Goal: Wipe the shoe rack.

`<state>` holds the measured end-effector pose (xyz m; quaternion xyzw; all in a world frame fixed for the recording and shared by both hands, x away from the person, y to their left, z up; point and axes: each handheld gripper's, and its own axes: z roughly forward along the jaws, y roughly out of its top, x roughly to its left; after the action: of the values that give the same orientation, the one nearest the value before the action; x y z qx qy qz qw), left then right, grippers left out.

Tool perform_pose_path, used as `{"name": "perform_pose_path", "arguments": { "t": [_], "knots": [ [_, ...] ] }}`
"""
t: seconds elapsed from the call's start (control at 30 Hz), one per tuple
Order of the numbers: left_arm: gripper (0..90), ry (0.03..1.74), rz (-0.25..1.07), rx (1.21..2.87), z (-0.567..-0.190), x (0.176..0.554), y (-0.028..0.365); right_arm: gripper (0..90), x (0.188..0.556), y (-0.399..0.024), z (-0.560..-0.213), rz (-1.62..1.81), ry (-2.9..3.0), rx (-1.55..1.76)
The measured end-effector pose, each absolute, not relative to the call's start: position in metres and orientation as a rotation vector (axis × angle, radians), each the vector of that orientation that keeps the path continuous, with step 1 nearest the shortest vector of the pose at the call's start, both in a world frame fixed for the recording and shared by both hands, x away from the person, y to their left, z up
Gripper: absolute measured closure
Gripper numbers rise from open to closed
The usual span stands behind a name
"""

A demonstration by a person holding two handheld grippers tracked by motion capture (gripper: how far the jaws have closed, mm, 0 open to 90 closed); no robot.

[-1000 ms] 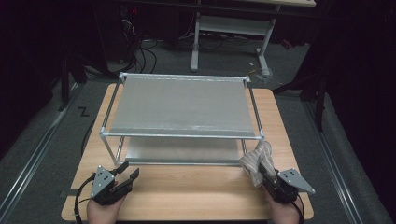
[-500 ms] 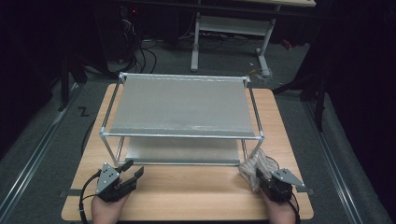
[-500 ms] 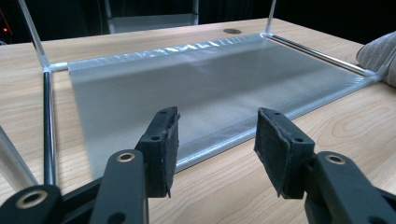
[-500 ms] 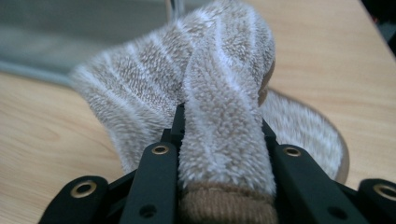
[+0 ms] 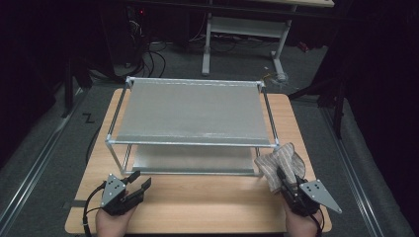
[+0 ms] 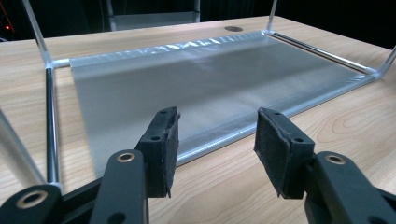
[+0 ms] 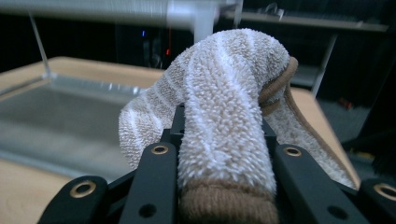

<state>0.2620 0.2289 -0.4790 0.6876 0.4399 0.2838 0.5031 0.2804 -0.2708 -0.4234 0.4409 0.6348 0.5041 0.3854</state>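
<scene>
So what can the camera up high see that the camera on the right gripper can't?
High view: the left gripper, jaws open on nothing, the rack's top shelf, and the floor around the table. Right gripper view: the fuzzy loops and brown hem of the striped towel up close. Both: the right gripper clamped on that towel, and the rack's lower shelf.

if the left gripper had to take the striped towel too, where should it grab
Probably the loose bunched end of the striped towel that sticks out past the right gripper, coming in from the table's middle; the other end is clamped, and the rack post crowds the far side.
</scene>
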Motion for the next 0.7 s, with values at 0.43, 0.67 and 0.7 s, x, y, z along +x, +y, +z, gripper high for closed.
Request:
{"name": "perform_pose_path", "arguments": {
  "t": [0.43, 0.67, 0.7],
  "knots": [
    [67.4, 1.246, 0.853, 1.545, -0.473, 0.257, 0.276, 71.2, 0.299, -0.274, -0.453, 1.197, 1.760, 1.213],
    [63.2, 1.326, 0.939, 1.477, -0.461, 0.258, 0.287, 71.2, 0.302, -0.277, -0.464, 1.163, 1.804, 1.246],
    [62.6, 1.326, 0.933, 1.480, -0.459, 0.261, 0.287, 71.2, 0.302, -0.276, -0.464, 1.165, 1.804, 1.245]
  ]
}}
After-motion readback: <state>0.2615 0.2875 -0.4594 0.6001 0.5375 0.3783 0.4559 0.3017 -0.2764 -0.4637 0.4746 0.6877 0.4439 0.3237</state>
